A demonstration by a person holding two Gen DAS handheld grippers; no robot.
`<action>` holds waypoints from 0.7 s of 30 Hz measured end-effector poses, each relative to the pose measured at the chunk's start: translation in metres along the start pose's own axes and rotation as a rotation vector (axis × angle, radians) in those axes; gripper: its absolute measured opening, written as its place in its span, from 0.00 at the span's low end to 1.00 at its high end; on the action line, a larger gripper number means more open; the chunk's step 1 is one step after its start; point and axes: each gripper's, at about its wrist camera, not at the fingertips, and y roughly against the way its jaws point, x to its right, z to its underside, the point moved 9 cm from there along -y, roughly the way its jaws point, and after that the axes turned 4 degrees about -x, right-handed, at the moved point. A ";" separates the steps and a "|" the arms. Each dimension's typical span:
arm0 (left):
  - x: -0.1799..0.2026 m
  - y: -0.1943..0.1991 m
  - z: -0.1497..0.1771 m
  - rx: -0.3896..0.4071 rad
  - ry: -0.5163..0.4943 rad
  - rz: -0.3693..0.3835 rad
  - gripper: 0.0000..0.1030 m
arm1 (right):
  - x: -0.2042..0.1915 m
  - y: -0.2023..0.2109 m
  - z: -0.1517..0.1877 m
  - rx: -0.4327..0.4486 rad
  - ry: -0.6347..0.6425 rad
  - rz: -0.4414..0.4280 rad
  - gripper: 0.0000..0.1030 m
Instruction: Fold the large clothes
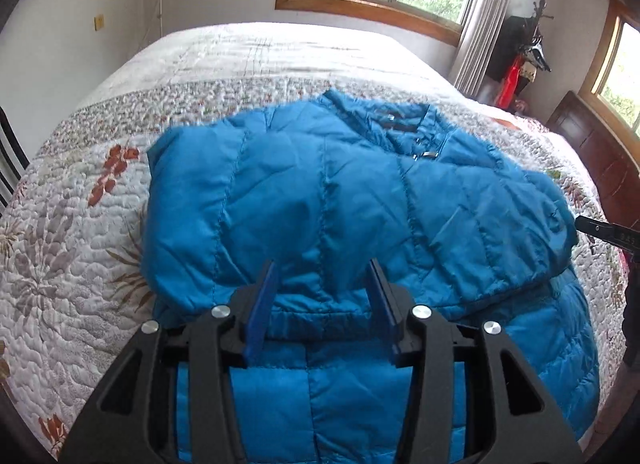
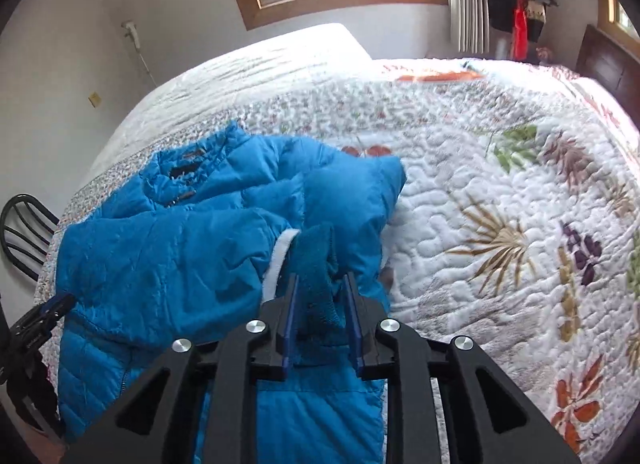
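Note:
A blue quilted puffer jacket (image 1: pixel 320 191) lies on the bed, its sleeves folded across its front and its collar toward the far side. It also shows in the right wrist view (image 2: pixel 168 264). My left gripper (image 1: pixel 323 268) hovers over the folded sleeve's near edge, jaws wide apart and empty. My right gripper (image 2: pixel 322 282) has its jaws part-closed around the sleeve cuff (image 2: pixel 316 264), which stands up between the fingers with a white lining strip beside it. The right gripper's tip shows at the right edge of the left wrist view (image 1: pixel 600 229).
The bed (image 2: pixel 500 191) wears a white floral quilt. A dark chair (image 2: pixel 24 232) stands at its left side. A coat rack (image 1: pixel 524 51) and a dark wooden cabinet (image 1: pixel 592 151) stand by the windows on the right.

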 end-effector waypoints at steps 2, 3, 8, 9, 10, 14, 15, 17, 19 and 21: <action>0.008 0.006 -0.008 0.020 -0.020 -0.004 0.50 | -0.015 0.012 -0.004 0.033 0.024 -0.038 0.22; 0.013 0.003 -0.010 0.015 -0.033 -0.005 0.50 | -0.027 0.013 -0.004 0.036 0.048 -0.072 0.22; 0.019 -0.032 -0.002 -0.056 -0.045 -0.028 0.50 | -0.059 -0.026 0.004 -0.026 0.140 -0.057 0.22; 0.017 -0.040 0.002 -0.070 -0.042 -0.032 0.50 | -0.058 -0.038 0.008 -0.051 0.149 -0.030 0.21; 0.015 -0.046 0.006 -0.078 -0.043 -0.034 0.51 | -0.057 -0.048 0.012 -0.072 0.158 -0.004 0.20; 0.011 -0.058 0.010 -0.078 -0.044 -0.013 0.51 | -0.050 -0.071 0.018 -0.081 0.166 0.008 0.14; 0.012 -0.058 0.011 -0.076 -0.051 -0.021 0.51 | -0.049 -0.073 0.018 -0.078 0.162 0.008 0.14; 0.013 -0.057 0.011 -0.067 -0.057 -0.035 0.51 | -0.049 -0.071 0.018 -0.067 0.156 0.007 0.14; 0.012 -0.052 0.012 -0.060 -0.061 -0.063 0.51 | -0.050 -0.063 0.018 -0.048 0.144 -0.011 0.16; 0.014 -0.038 0.013 -0.035 -0.080 -0.097 0.50 | -0.051 -0.048 0.017 -0.023 0.135 -0.038 0.21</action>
